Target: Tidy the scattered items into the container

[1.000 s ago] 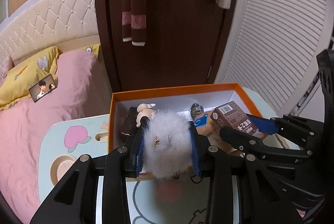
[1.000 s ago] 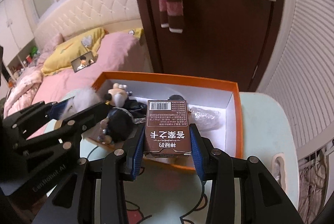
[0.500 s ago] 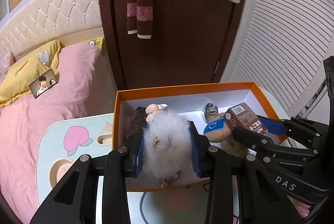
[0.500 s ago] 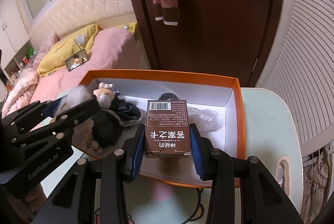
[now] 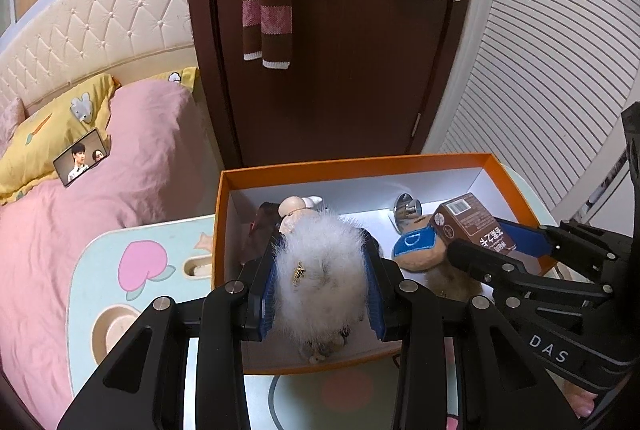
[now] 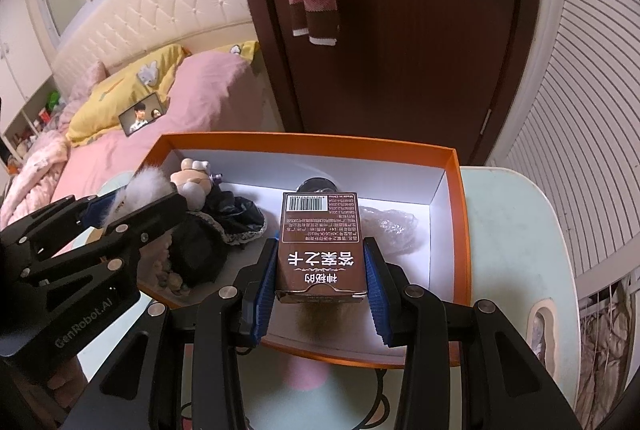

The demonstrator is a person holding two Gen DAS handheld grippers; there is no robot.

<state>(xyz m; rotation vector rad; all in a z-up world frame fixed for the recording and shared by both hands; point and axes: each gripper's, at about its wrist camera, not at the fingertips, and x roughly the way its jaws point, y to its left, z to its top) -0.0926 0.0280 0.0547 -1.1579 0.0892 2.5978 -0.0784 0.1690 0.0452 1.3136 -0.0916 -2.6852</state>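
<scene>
With both sets of tongs angled steeply down over the orange box (image 5: 420, 162), the left gripper (image 5: 322, 284) has its jaws partly closed, blue pads pressed into either side of a white fluffy pom-pom (image 5: 320, 270), and that puff of fur hangs just above the near left part of the box's white floor. Over on the other side, the right gripper (image 6: 322, 284) is drawn in to much the same width and has a firm squeeze on a brown carton (image 6: 322, 242), barcode end pointing away, printed face up, held level over the near middle of the box. From the left wrist view that carton (image 5: 472, 226) shows at the right, tilted between the right gripper's black fingers (image 5: 500, 262), which reach in across the box's right corner. Already lying inside: a small doll (image 6: 196, 181) in dark frilly clothes at the left, a tan plush with a blue patch (image 5: 416, 250) near the middle, a shiny round metal piece (image 5: 406, 207) by the back wall and a crumpled clear wrapper (image 6: 390, 226) at the right. Box sits on a pale cartoon-printed table (image 5: 132, 258), a pink bed (image 5: 120, 165) just beyond.
</scene>
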